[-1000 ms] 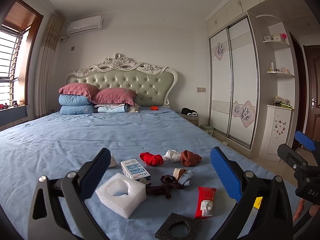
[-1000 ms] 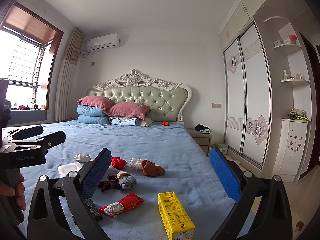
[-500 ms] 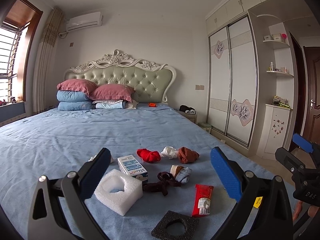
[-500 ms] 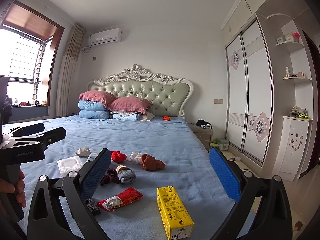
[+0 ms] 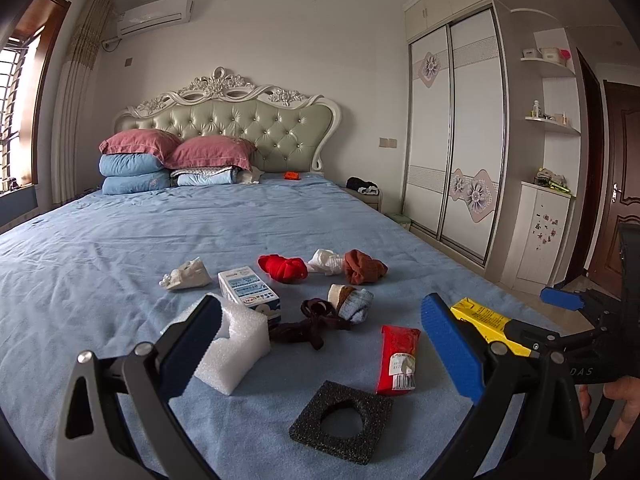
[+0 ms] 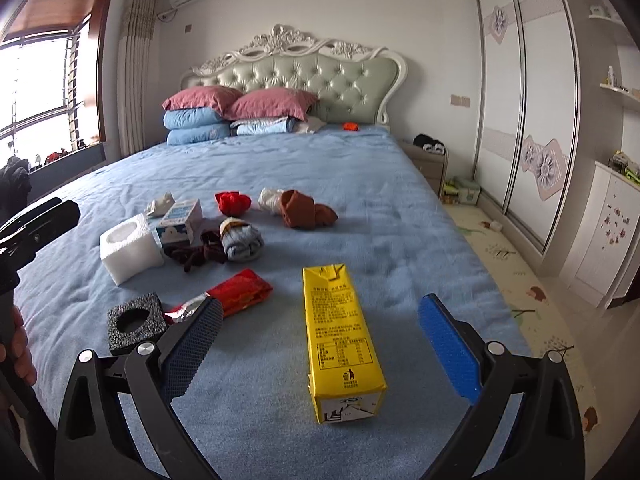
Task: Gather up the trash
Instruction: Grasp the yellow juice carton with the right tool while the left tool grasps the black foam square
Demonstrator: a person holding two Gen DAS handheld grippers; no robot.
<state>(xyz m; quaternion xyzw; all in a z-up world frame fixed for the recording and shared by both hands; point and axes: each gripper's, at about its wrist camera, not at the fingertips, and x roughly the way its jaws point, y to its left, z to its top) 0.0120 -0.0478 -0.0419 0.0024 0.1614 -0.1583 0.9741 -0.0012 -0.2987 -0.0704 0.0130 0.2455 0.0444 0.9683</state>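
While both grippers hang over the foot of the bed [image 6: 360, 168], neither holds anything. Right gripper [image 6: 320, 354]: jaws wide apart, straddling the yellow carton [image 6: 340, 332] without touching it — likely lined up for a grab across its narrow sides. Carton lies flat on the blue sheet, long axis running roughly away from the gripper toward the headboard, folded gable top at the far end, base end nearest the fingers.

Left gripper [image 5: 320, 344]: jaws also spread, empty, hovering above the litter. Its left finger sits in front of the white foam block [image 5: 236, 344]; whether they touch I cannot tell. Black foam square [image 5: 340, 420] with a round hole lies between the fingers, nearest the camera. Red wrapper [image 5: 398, 360] just beyond, long axis pointing toward the headboard, barcode end near.

Further out: blue-and-white box [image 5: 248, 292], a crumpled white scrap [image 5: 186, 276]. Balled socks [image 5: 282, 268] scattered among them, probably clothing, not trash.

No bin or bag visible in either view.
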